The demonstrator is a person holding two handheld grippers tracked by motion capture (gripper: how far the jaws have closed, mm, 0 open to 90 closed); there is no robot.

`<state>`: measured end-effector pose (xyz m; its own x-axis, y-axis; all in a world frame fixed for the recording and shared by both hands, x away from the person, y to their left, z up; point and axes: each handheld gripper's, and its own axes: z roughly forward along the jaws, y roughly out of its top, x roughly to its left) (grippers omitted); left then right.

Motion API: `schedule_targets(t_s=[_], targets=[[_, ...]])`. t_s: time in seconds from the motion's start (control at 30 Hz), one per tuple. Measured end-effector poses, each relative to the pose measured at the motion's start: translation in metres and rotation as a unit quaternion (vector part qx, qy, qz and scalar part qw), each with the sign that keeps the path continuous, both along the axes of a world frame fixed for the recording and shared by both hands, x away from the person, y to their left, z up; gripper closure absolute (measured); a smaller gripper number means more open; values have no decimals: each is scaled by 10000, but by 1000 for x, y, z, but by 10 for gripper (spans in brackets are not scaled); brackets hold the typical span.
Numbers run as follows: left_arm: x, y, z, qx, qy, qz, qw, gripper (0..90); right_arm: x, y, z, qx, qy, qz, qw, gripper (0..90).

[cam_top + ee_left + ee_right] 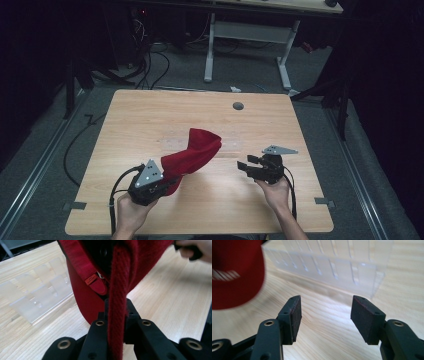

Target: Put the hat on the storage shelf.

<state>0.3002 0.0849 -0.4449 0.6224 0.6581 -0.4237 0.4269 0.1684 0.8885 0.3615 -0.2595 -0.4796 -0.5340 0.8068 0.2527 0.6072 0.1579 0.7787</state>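
high view: light wood table (150,115) with a round grey grommet (238,106) near the far edge, grey carpet floor (190,70) around it, cables (150,60) trailing on the floor, a white-legged desk (250,35) behind, room dark at both sides. left gripper (167,181) was clenched on a red cap (195,152), cap lifted off the table and sticking up toward centre. right gripper (248,164) sat just right of it, apart from the cap, jaws released.

left gripper view: jaws were pinched on the cap's red strap (120,302), cap hanging ahead over the wood; clear plastic rack (37,300) lay on the table beside it.

right gripper view: jaws spread with nothing between them, bare wood below, cap's edge at upper left, clear rack (342,267) beyond.
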Motion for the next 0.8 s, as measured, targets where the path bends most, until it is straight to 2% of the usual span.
schedule_targets(t_s=[0.03, 0.1, 0.13, 0.17, 0.27, 0.43, 0.47, 0.6, 0.7, 0.8], targets=[[1, 1, 1, -70, 28, 38, 10000, 846, 1, 0, -9, -196, 69, -149, 9997, 413], [2, 4, 3, -137, 35, 46, 9999, 846, 1, 0, -11, -267, 79, -180, 9995, 413], [3, 5, 4, -172, 25, 67, 9998, 846, 1, 0, -19, -513, 54, -254, 9983, 412], [4, 5, 4, -176, 13, 88, 9998, 846, 1, 0, -19, -513, 54, -254, 9983, 412], [8, 8, 4, -236, 31, 216, 9995, 846, 2, -2, -29, -739, 66, -386, 9965, 408], [13, 12, 6, -379, 78, 303, 9988, 846, 3, -5, -40, -1076, 37, -579, 9925, 397], [14, 12, 7, -396, 66, 325, 9987, 846, 2, -5, -42, -1231, -3, -605, 9905, 393], [21, 15, 11, -549, 47, 408, 9976, 846, 1, -5, -47, -1371, -32, -664, 9883, 385], [25, 17, 14, -646, 59, 468, 9968, 846, 1, -4, -51, -1507, -138, -692, 9861, 373], [31, 18, 18, -667, 5, 552, 9962, 845, 1, -5, -51, -1497, -134, -717, 9860, 373]])
